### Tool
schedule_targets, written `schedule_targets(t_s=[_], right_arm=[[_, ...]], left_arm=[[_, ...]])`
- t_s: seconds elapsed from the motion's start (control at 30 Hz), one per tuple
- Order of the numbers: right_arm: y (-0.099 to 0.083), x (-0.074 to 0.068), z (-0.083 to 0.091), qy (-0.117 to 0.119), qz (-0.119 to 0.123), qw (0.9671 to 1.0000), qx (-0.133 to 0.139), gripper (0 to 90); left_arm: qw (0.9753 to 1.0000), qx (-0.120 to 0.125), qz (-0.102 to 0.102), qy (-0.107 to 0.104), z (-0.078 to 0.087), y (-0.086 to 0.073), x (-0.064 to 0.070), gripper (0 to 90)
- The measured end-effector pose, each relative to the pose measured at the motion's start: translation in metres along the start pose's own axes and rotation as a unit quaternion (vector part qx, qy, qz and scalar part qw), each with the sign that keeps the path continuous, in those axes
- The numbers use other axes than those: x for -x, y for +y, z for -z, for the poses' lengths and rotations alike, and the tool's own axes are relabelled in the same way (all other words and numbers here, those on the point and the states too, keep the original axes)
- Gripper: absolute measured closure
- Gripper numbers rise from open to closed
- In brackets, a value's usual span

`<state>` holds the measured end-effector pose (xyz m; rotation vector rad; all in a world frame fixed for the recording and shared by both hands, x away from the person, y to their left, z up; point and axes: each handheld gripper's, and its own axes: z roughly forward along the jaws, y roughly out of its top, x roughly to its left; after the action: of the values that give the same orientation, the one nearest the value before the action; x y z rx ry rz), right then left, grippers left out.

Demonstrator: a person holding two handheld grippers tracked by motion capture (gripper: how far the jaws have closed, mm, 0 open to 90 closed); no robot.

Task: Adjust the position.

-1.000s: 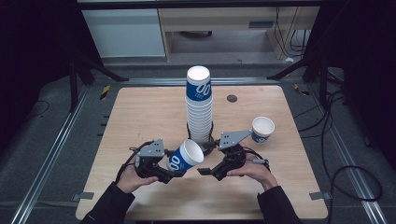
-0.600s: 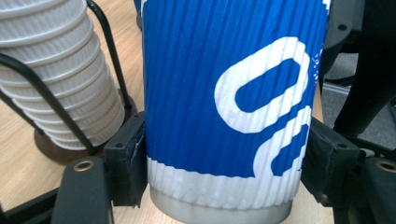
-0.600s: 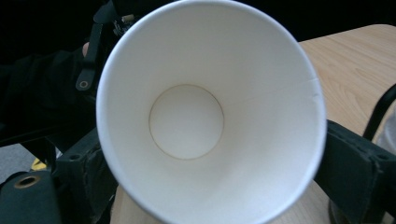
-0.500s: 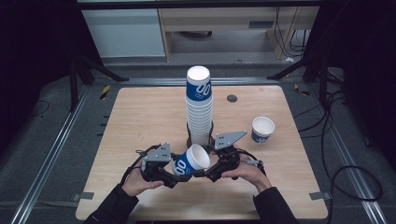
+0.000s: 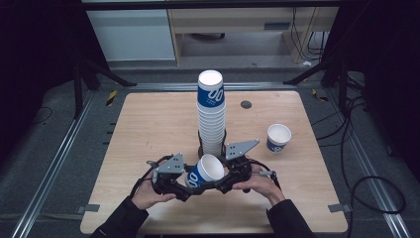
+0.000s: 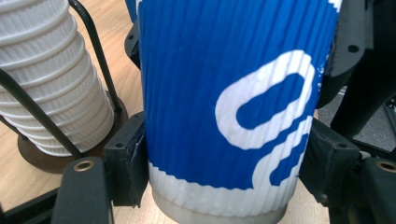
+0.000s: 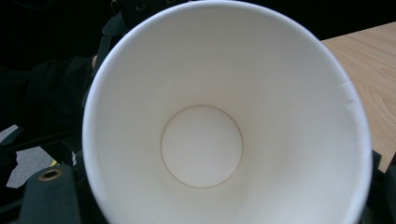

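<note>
Blue paper cup (image 5: pixel 204 172) held tilted above near edge of table (image 5: pixel 148 124), just before tall cup stack (image 5: pixel 211 111). Left hand-held gripper (image 5: pixel 184 184) clamped on ribbed wall near base. Right hand-held gripper (image 5: pixel 222 182) at white rim; grip impossible to tell.

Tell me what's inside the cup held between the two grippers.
The held cup is empty: the right gripper view looks straight into it, showing bare white walls and a clean round bottom. Its outside and whatever lies behind it are covered from that view.
</note>
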<state>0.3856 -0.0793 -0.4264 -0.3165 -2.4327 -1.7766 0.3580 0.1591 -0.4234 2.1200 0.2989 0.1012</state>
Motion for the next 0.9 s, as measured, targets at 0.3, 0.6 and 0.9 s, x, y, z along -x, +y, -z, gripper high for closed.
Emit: schedule_targets(t_s=[0.3,0.6,0.9], right_arm=[[0.000,-0.001,0.001,0.002,0.005,1.0000,0.001,20.5],[0.004,-0.001,0.010,-0.014,0.015,0.9998,0.008,20.6],[0.008,0.002,0.032,-0.059,0.022,0.9978,0.019,20.4]], left_arm=[[1.0000,0.002,0.001,0.000,0.001,0.000,0.000,27.0],[0.9999,-0.015,0.006,0.001,0.000,-0.002,-0.002,21.5],[0.9990,-0.016,0.033,0.027,0.012,-0.010,-0.016,20.3]])
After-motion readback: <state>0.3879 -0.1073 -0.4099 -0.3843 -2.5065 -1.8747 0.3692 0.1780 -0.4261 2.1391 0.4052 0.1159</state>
